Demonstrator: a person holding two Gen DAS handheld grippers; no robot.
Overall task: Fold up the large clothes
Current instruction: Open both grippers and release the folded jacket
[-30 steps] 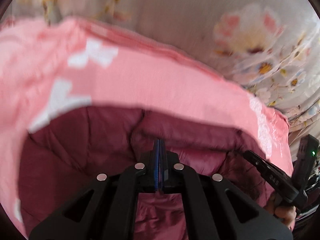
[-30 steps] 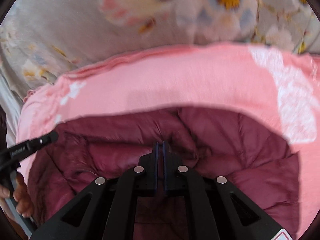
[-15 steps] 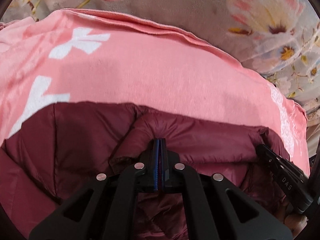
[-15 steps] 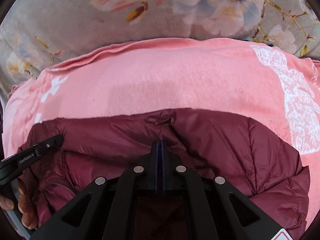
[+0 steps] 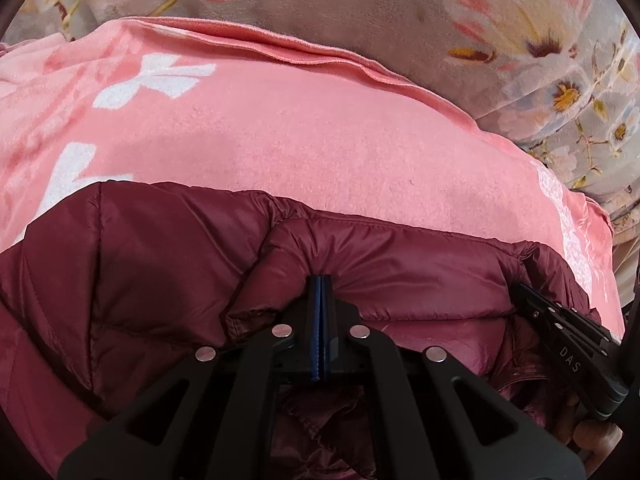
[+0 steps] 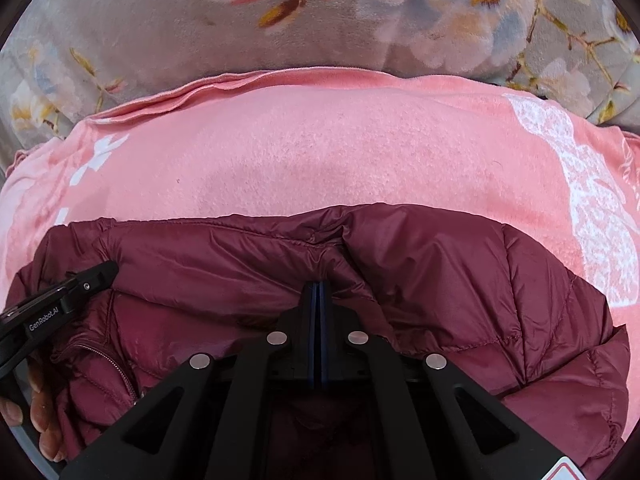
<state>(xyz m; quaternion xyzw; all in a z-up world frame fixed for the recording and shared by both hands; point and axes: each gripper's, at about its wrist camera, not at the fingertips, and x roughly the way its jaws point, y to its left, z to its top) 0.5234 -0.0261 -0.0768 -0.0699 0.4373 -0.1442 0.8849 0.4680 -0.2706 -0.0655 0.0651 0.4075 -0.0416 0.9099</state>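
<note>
A maroon puffer jacket lies on a pink blanket, its folded top edge running across both views. My left gripper is shut on a pinch of the jacket's edge, and the fabric puckers at its tips. In the right wrist view the jacket spreads the same way, and my right gripper is shut on a bunched fold of it. Each gripper shows in the other's view: the right one at the jacket's right end, the left one near the zipper.
The pink blanket has white bow and lace prints and covers a grey floral bedspread, which shows beyond its far hem. A person's fingers hold the left gripper's handle at the lower left edge.
Both grippers sank toward the blanket with the jacket's edge pinched. The jacket, hanging and in shadow before, now rests flatter on the pink blanket with a straighter top edge.
</note>
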